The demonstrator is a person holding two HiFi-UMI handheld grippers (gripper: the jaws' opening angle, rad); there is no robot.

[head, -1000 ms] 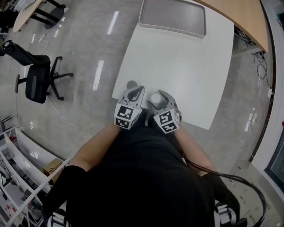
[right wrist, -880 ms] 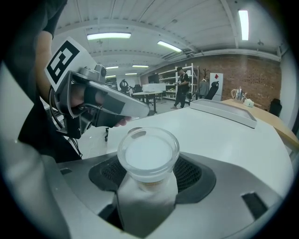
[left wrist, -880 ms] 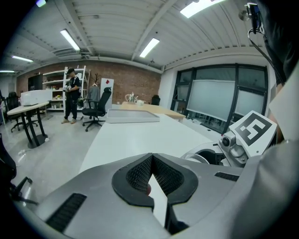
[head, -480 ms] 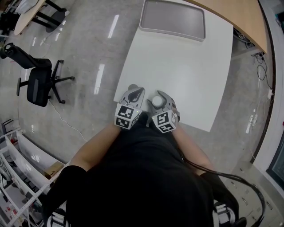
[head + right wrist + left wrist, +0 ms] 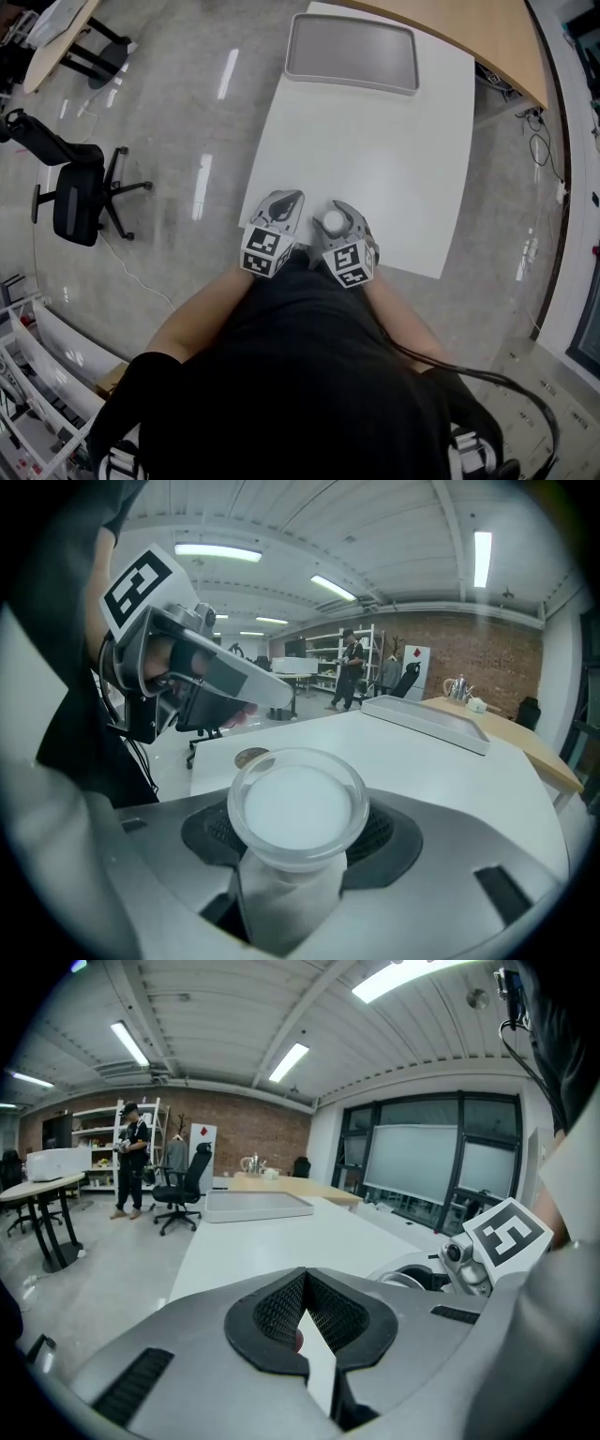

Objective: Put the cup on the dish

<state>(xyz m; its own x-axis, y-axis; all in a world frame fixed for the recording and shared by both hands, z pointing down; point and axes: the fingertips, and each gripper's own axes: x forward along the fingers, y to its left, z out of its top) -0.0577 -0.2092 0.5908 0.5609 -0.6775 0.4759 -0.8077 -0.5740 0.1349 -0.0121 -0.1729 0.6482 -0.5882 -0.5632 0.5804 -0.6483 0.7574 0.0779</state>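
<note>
The head view shows the cup (image 5: 333, 221) only as a pale round spot between the jaws of the right gripper (image 5: 337, 212), over the near edge of the white table (image 5: 394, 141); the right gripper view shows it closely: clear, thick-rimmed, milky white inside, its mouth towards the camera, clamped by both jaws; only that view shows a small brownish disc (image 5: 250, 757) on the table beyond; the left gripper (image 5: 305, 1279) has its jaws closed on nothing; a grey tray (image 5: 352, 52) lies at the table's far end.
</note>
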